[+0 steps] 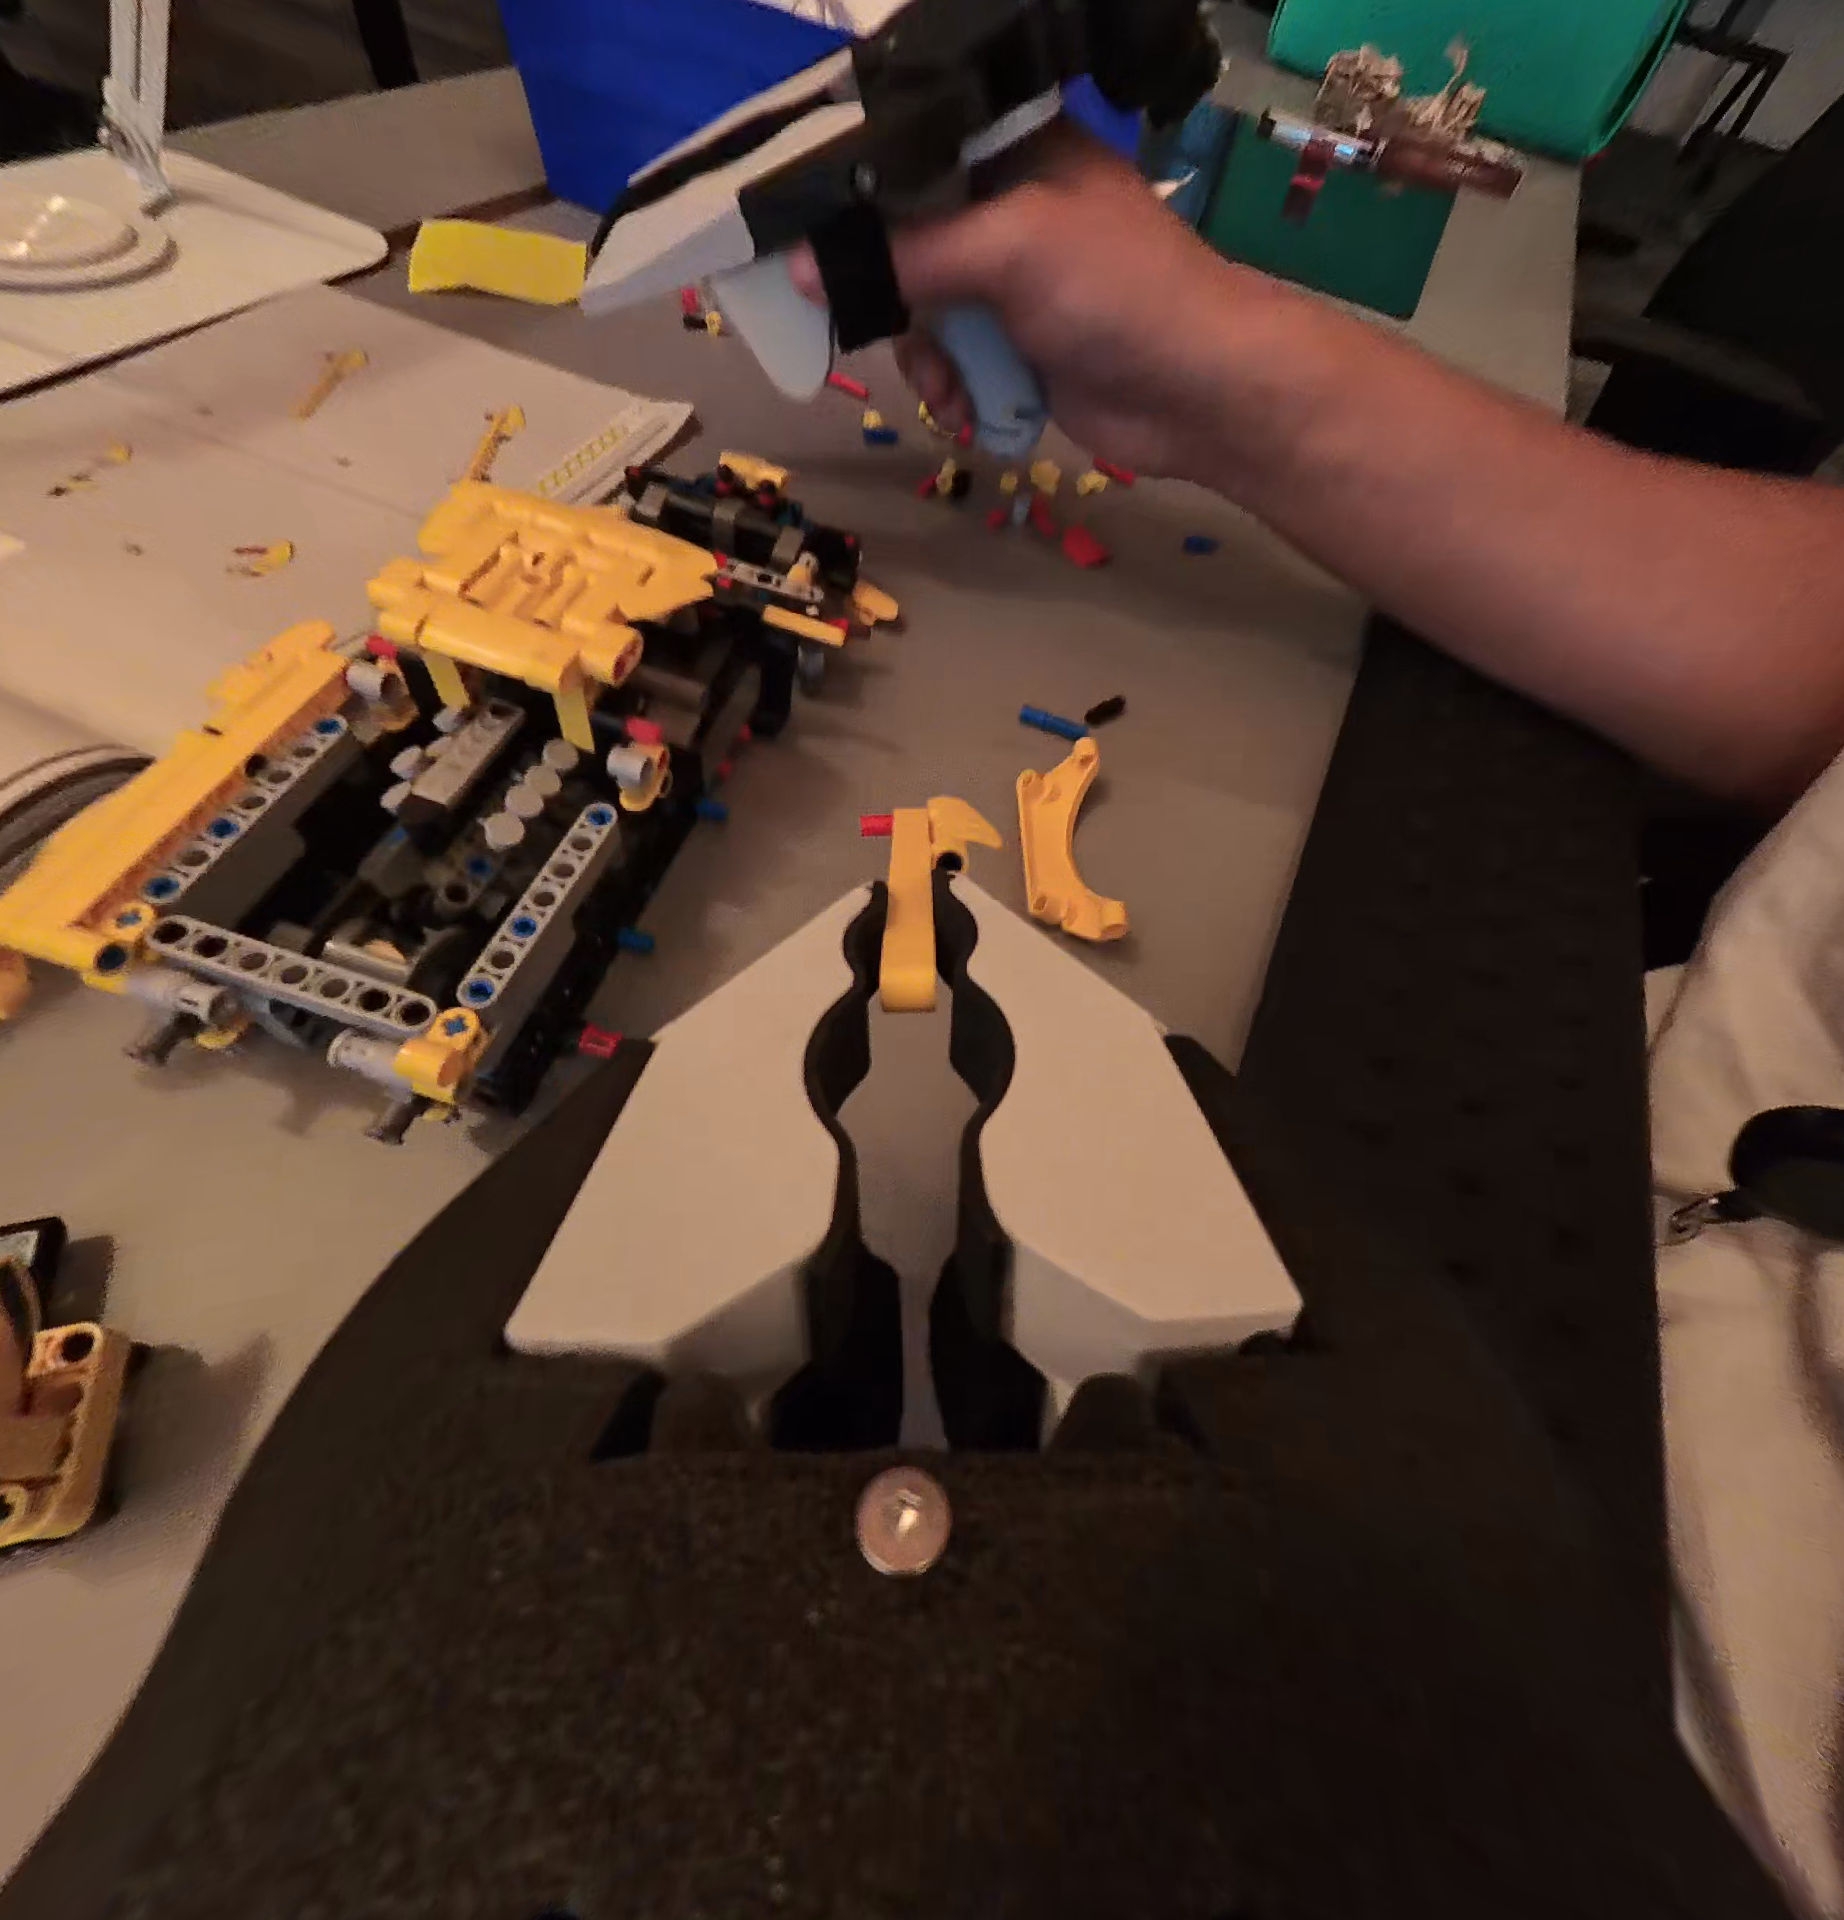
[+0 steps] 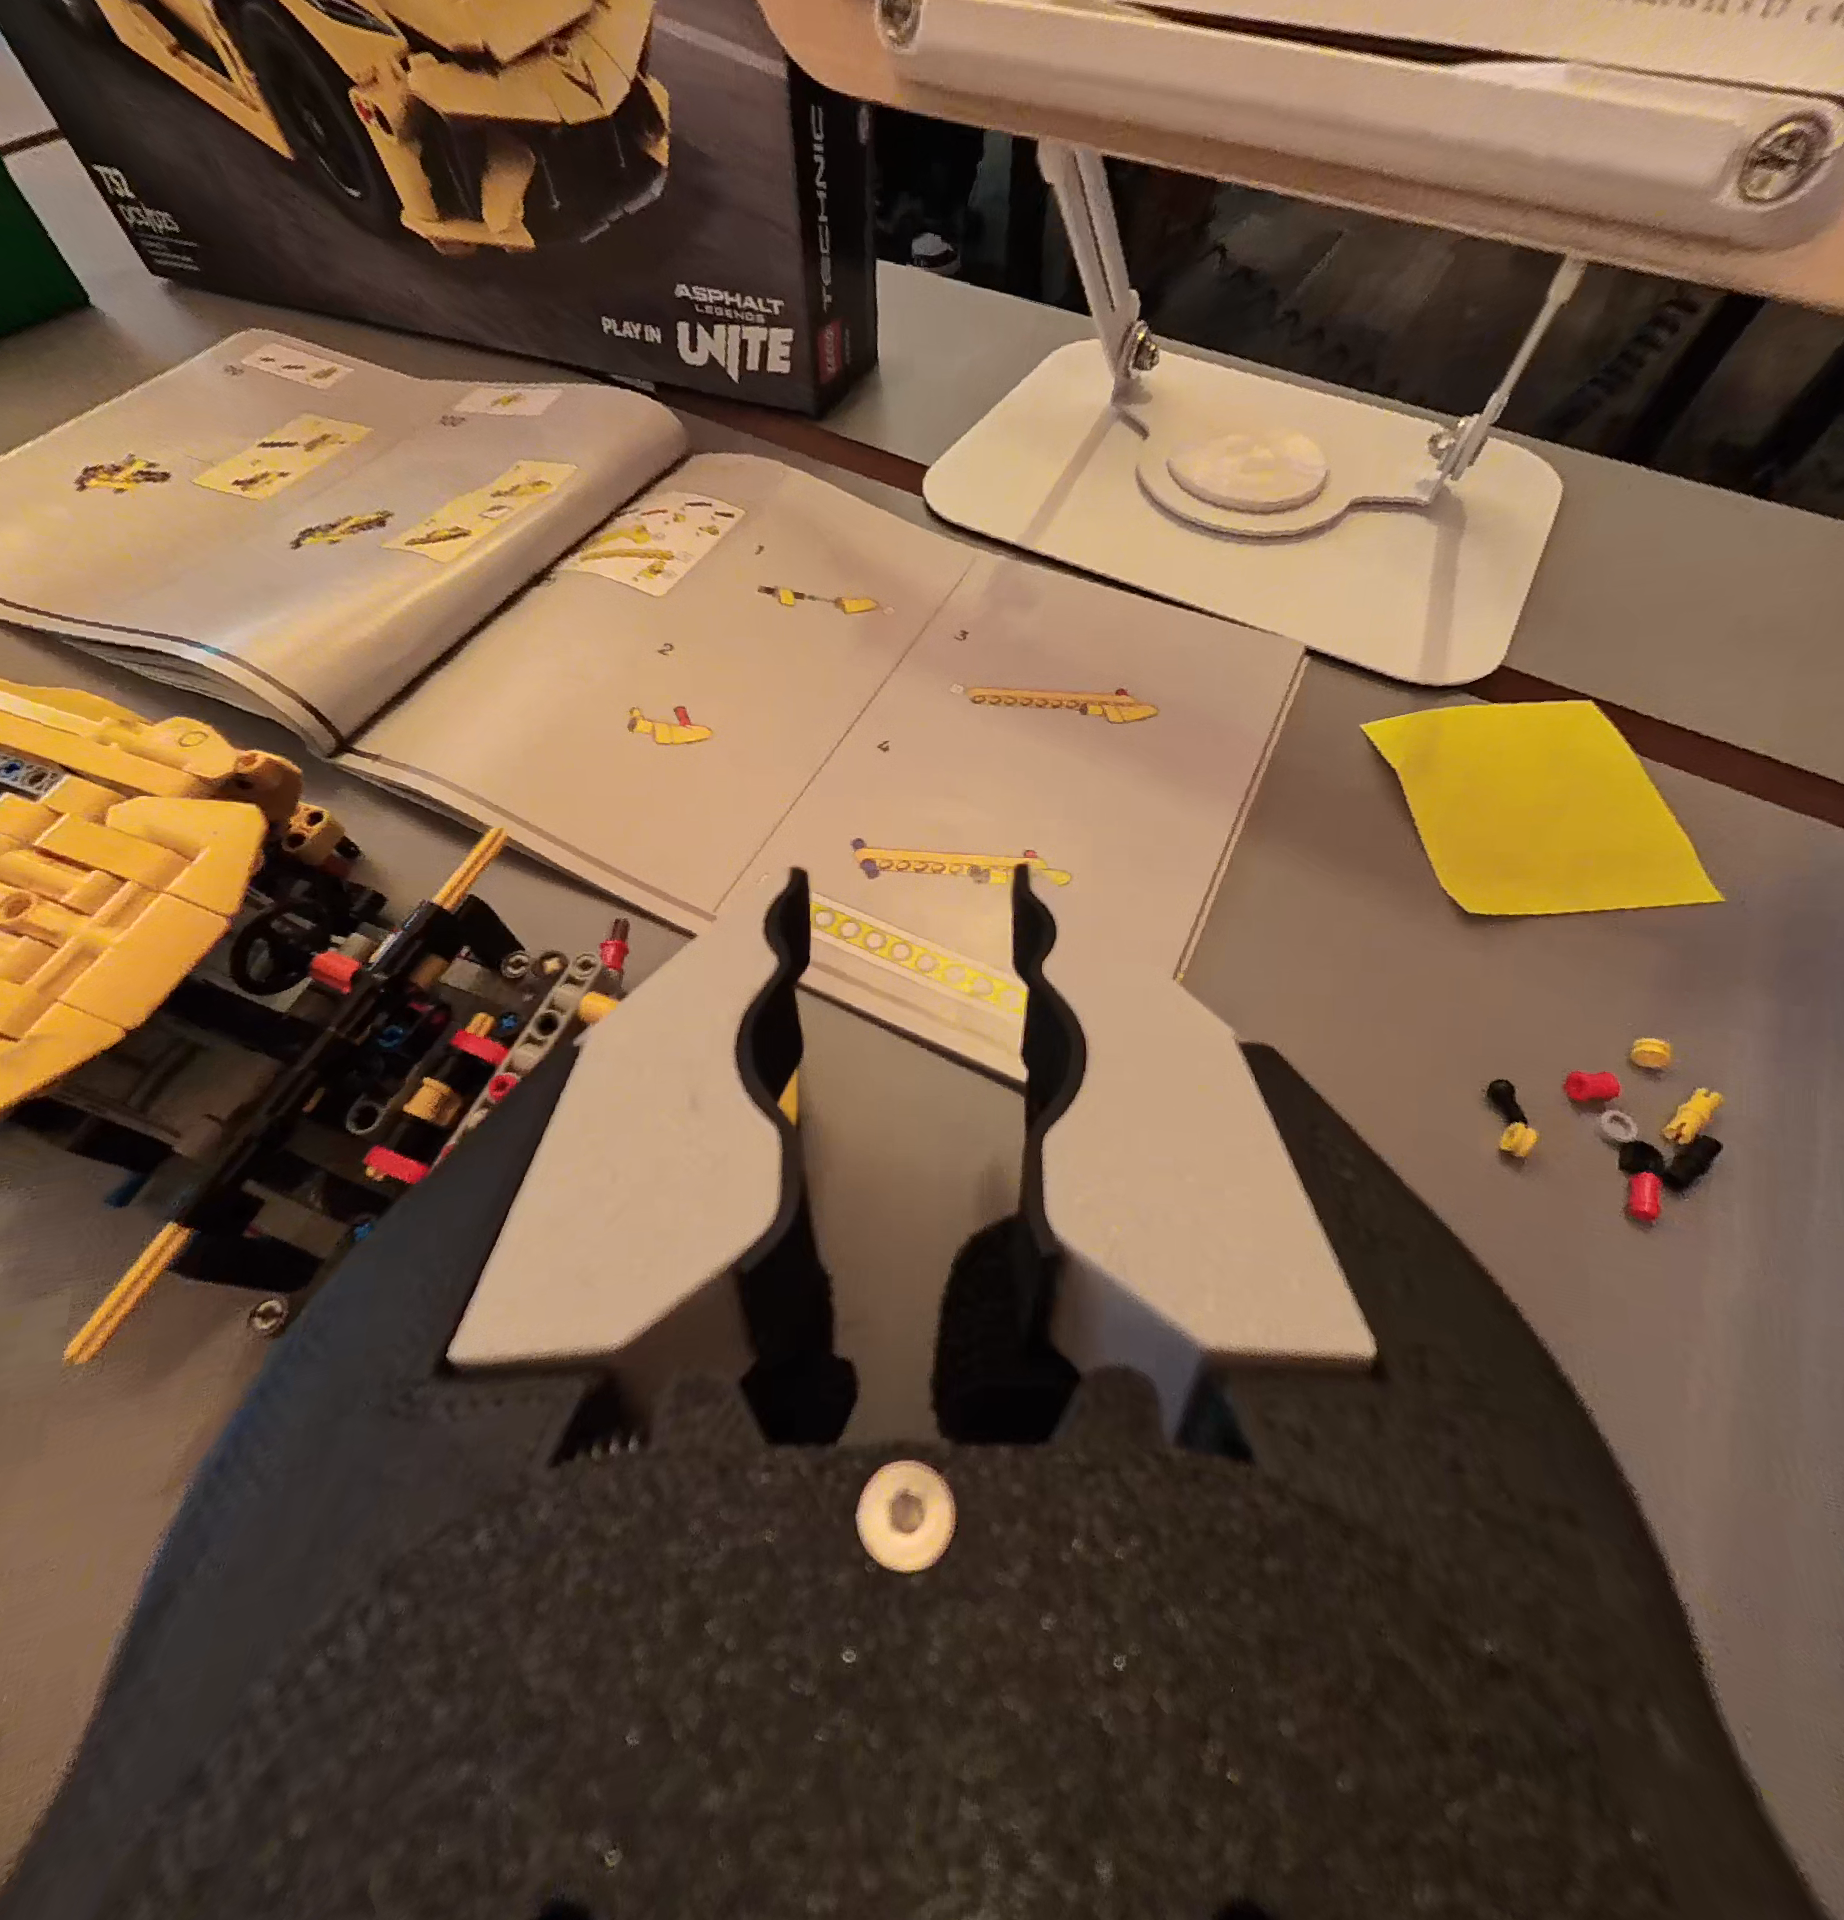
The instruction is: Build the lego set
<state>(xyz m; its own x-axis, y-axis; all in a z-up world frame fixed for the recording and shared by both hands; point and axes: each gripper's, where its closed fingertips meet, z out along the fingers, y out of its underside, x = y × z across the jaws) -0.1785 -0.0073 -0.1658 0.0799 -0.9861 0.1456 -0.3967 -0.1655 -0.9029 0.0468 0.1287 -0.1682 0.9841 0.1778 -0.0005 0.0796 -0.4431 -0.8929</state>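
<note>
Yellow beam [image 1: 910, 914] pinched in left gripper [image 1: 910, 904]; right gripper [image 2: 905, 904] agape, empty, above manual [image 2: 689, 644].

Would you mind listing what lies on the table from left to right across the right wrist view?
Partly built yellow car → open instruction booklet → right gripper above the booklet's near edge → yellow paper sheet → cluster of small loose pins.
</note>
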